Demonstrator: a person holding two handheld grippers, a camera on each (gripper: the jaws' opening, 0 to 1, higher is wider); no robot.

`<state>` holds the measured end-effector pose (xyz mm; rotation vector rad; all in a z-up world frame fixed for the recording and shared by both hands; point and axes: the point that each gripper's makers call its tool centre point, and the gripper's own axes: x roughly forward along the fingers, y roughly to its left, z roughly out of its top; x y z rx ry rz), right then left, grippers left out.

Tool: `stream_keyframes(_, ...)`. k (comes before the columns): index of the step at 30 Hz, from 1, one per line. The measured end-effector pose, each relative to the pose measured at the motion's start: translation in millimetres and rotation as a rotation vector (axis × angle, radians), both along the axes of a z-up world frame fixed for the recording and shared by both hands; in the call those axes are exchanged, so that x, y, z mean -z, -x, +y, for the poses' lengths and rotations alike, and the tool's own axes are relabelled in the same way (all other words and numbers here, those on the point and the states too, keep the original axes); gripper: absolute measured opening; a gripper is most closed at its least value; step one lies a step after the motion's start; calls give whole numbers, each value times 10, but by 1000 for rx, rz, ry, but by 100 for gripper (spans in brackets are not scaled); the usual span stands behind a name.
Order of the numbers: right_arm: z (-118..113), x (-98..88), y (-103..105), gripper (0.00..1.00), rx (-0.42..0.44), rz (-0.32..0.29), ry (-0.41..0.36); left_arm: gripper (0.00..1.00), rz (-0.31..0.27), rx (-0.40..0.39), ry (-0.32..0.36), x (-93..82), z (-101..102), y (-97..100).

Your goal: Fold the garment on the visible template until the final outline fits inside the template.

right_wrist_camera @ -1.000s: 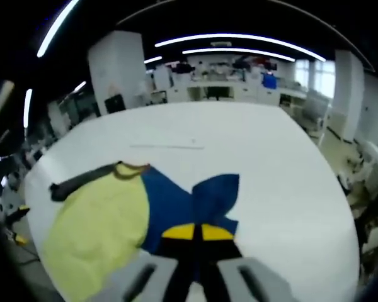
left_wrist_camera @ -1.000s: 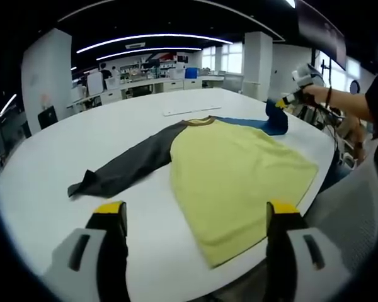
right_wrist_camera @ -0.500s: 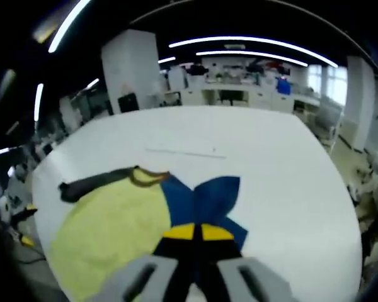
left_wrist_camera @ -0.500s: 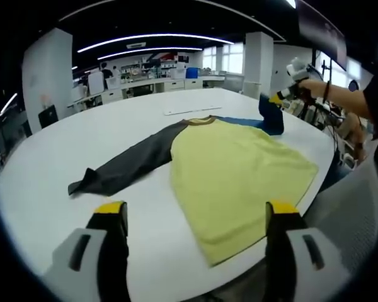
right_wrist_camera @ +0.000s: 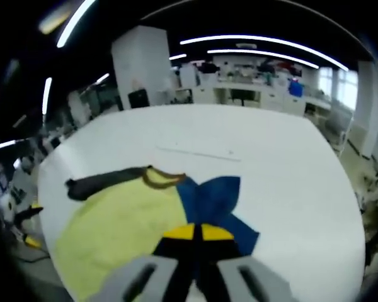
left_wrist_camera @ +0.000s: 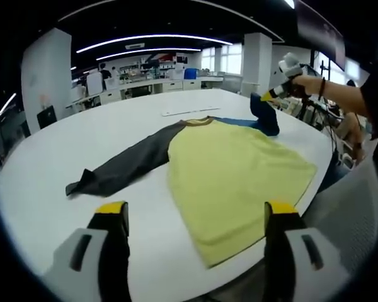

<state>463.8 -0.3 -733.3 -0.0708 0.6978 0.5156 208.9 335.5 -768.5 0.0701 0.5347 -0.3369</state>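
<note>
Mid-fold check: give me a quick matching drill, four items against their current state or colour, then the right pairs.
Items:
1. blue sleeve
2. dark grey sleeve
3. shirt body
4. left gripper

States:
A. open, holding nothing
B. lifted off the table, pinched in the right gripper
C. yellow, spread flat
D. stretched out flat on the table

Pairs: 1-B, 2-D, 3-C, 4-A
</note>
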Motion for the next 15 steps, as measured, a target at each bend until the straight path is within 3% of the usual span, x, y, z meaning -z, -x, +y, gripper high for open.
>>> stream_keyframes(15,311,-37,12,0,-55,6,-3,85,-4,10,7,-4,-52,-24)
